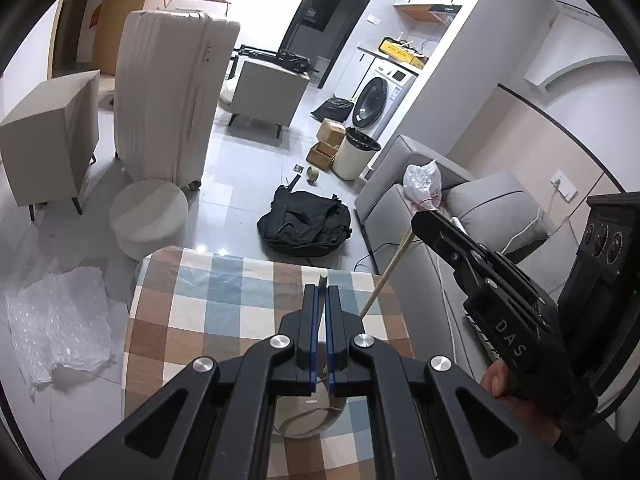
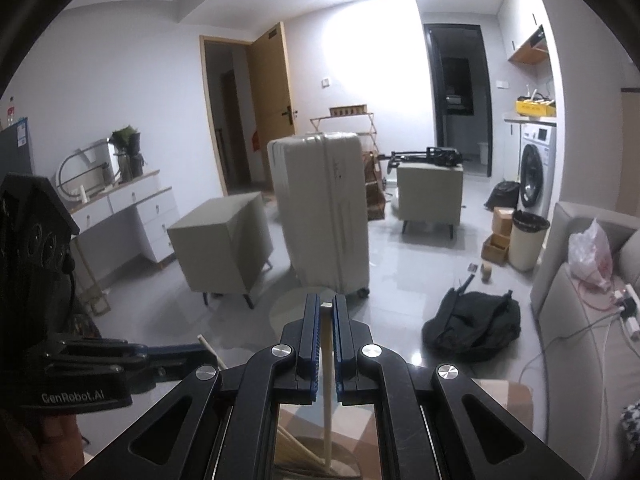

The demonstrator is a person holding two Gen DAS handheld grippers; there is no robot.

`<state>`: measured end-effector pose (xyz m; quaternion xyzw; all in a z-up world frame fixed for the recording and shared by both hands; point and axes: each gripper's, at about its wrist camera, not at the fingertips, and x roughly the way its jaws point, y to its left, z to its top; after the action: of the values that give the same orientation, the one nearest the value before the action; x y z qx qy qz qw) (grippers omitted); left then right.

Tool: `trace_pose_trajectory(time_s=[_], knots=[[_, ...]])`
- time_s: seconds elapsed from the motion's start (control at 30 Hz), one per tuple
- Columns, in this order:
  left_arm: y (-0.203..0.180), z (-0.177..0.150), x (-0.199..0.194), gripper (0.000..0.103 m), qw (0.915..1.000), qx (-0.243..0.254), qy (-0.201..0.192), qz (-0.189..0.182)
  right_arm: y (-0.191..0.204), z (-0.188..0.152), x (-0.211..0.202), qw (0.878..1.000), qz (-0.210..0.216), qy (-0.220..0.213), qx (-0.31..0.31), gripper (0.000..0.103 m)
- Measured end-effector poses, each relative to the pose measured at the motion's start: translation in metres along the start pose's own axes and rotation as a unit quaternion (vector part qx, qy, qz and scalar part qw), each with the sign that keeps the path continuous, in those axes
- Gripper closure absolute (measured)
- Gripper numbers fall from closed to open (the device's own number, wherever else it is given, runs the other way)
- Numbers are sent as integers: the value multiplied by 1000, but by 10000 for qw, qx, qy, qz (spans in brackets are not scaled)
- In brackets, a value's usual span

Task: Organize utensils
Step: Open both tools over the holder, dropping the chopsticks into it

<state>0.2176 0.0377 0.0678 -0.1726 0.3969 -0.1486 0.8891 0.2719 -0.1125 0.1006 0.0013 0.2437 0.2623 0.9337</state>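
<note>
In the left wrist view my left gripper [image 1: 322, 286] is shut on a thin utensil whose tip [image 1: 322, 279] shows between the pads, above a clear glass cup [image 1: 308, 420] on the checkered table [image 1: 192, 304]. The right gripper's body [image 1: 480, 276] is at the right, holding a pale wooden chopstick [image 1: 384, 276] slanting down. In the right wrist view my right gripper [image 2: 327, 305] is shut on that wooden chopstick [image 2: 327, 400], which runs down into a cup holding other wooden utensils [image 2: 292, 444]. The left gripper [image 2: 168, 354] is at the lower left with a chopstick end [image 2: 208, 346].
A grey sofa [image 1: 432, 264] with a white plastic bag [image 1: 422, 182] stands to the right of the table. A black backpack [image 1: 306, 224], a round stool [image 1: 150, 212], a large white suitcase [image 1: 168, 96], cabinets, a bin [image 1: 356, 152] and bubble wrap [image 1: 60, 320] are on the floor.
</note>
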Motion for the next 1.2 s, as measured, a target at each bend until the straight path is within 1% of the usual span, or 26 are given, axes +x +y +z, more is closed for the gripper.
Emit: trace_pose_trajectory(time_s=[0.13,0.33,0.5,0.6,0.67,0.77,0.83,0.93,0.97,1.0,1.1,1.13,1.17,1.2], knots=[[6,-4,8,103,9999,-110,110,17,0,-6,11,10000,4,62,-58,98],[12,-10,15,103,9992,-258,287,30,5,-15,24,9994,29,130,-330,98],[13,-14,19,103,9987,-298,420,13,8,-28,32,9985,102,340,-425,98],[14,-16,23,103,9977,-359,568,-12,7,-35,35,9977,170,506,-427,98],[14,-18,26,103,9969,-384,675,-92,6,-38,36,9972,232,586,-406,98],[11,-20,28,103,9969,-268,743,2,5,-42,37,9965,279,704,-368,98],[12,-22,30,103,9965,-283,790,-3,4,-46,39,9957,315,810,-330,98],[14,-26,35,103,9947,-344,964,-93,2,-54,42,9941,296,1013,-249,97],[14,-27,37,103,9937,-359,1059,-102,0,-57,44,9928,351,1135,-154,95],[15,-28,39,103,9927,-354,1154,-77,-2,-61,45,9917,386,1225,-86,95],[16,-31,37,103,9921,-359,1198,43,-8,-69,43,9904,302,1350,60,95],[16,-31,35,100,9918,-357,1221,119,-12,-72,40,9898,308,1380,160,94],[16,-31,33,90,9918,-364,1215,161,-14,-73,37,9897,275,1382,235,90],[16,-31,31,84,9921,-375,1186,190,-17,-74,34,9897,252,1374,304,86]])
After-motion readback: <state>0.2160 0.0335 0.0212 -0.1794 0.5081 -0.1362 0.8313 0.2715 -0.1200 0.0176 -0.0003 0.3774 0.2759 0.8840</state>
